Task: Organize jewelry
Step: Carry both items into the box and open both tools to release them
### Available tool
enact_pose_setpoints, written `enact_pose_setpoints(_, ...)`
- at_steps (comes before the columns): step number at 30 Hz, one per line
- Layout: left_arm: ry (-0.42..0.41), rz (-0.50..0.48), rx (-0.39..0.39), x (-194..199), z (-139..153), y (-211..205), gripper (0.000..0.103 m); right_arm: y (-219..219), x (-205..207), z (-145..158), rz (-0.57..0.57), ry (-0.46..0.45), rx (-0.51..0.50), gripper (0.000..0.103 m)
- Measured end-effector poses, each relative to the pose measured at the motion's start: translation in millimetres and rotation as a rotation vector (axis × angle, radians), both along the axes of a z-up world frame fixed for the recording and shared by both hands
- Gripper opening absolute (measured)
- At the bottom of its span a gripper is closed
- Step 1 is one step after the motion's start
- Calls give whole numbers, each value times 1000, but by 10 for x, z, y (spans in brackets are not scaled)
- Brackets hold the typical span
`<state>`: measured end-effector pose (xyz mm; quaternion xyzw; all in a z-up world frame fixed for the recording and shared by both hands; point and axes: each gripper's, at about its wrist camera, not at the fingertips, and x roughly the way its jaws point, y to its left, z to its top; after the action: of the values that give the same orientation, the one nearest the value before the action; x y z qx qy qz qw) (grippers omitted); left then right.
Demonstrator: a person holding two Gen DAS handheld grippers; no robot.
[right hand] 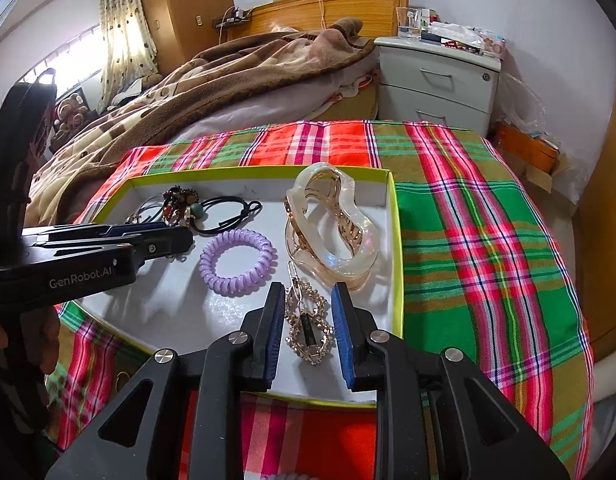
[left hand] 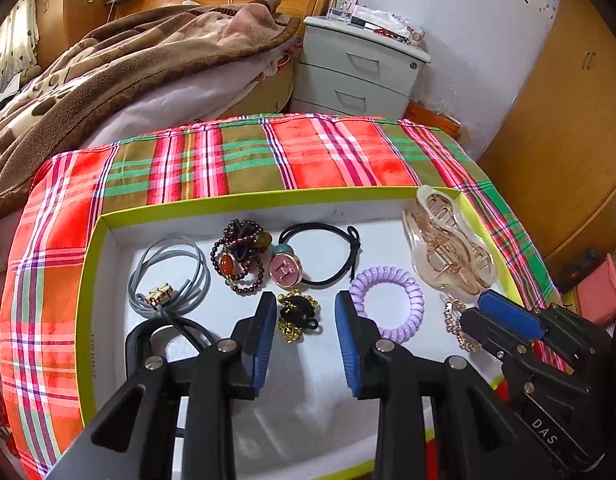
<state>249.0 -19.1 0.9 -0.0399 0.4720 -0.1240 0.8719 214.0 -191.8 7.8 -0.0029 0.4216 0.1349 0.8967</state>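
A white tray with a lime rim point(left hand: 244, 200) point(right hand: 396, 240) lies on a plaid cloth and holds jewelry. My left gripper point(left hand: 306, 304) is open over it, with a black-and-gold hair tie point(left hand: 298, 314) between its fingers. My right gripper point(right hand: 306, 300) is open, with a gold rhinestone hair clip point(right hand: 308, 328) between its fingers; the clip also shows in the left wrist view point(left hand: 456, 324). A purple coil tie point(left hand: 392, 304) point(right hand: 238, 264), a clear claw clip point(left hand: 448, 244) point(right hand: 332, 228), a bead bracelet point(left hand: 238, 256), a black tie with a pink charm point(left hand: 286, 268) and a grey cord point(left hand: 168, 276) also lie inside.
The plaid cloth point(right hand: 468, 220) covers the table. A bed with a brown blanket point(left hand: 128, 60) lies behind. A grey nightstand point(left hand: 360, 72) stands at the back right, a wooden wardrobe point(left hand: 568, 140) at the right.
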Motion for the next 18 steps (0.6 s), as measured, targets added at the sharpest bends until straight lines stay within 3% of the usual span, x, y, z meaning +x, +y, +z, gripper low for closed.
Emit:
enact_pose_setpoints(7,-21,1,-4,-85,93,1,39,-22,-53,60,-9,-18,11,30)
enact_pose_setpoints(18,-61,1,-1,-383,259,8,40,-84,-262,203,-29,-54,37,31)
